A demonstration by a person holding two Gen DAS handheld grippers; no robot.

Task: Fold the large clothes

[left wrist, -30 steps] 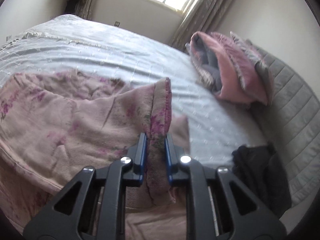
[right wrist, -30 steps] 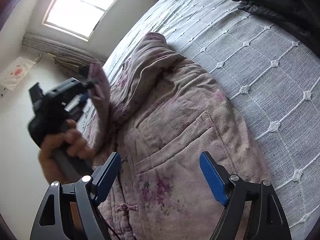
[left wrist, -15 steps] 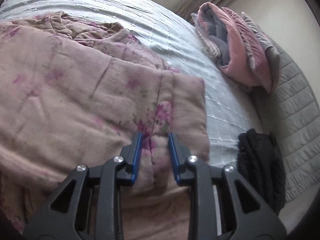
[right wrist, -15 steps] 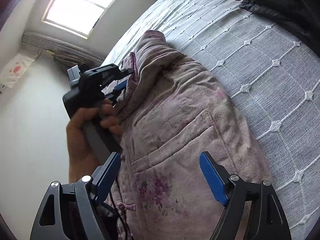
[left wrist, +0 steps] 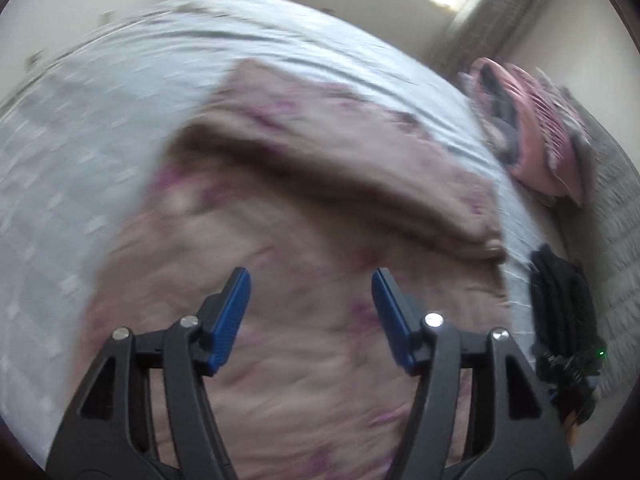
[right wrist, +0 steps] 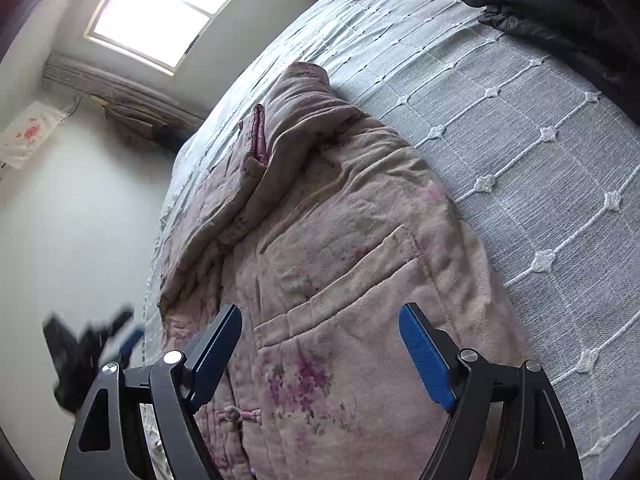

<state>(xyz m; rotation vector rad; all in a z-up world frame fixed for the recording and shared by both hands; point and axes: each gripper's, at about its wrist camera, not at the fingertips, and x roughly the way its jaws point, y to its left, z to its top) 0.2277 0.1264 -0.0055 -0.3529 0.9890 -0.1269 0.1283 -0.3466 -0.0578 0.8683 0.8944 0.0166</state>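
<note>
Two hand-held grippers are in play, and going left to right I start with the one that just acted. My left hand-held gripper a moment ago pinched the pink floral sleeve; now its jaws are opening and nothing sits between the blue pads, only blurred cloth well below them. From the right wrist view that same tool shows as a dark smear off the bed's near edge, at the lower left, clear of the garment. So I read the sleeve as released.

Where the sleeve was lifted before, it now lies across the quilted floral jacket, with the cuff standing up a little at the far end and a thick ridge where the fold turns. The jacket rests on the grey-blue bedspread, its front with the knotted button facing up near me.

My right hand-held gripper has not stirred: spread wide, empty, hovering just over the jacket's lower front.

Further right, a black garment lies apart at the bed's edge, and a pink and grey pile sits near the curtain.

One sleeve looks folded in, I judge; the ridge probably needs flattening, and the other sleeve and the body fold remain.
</note>
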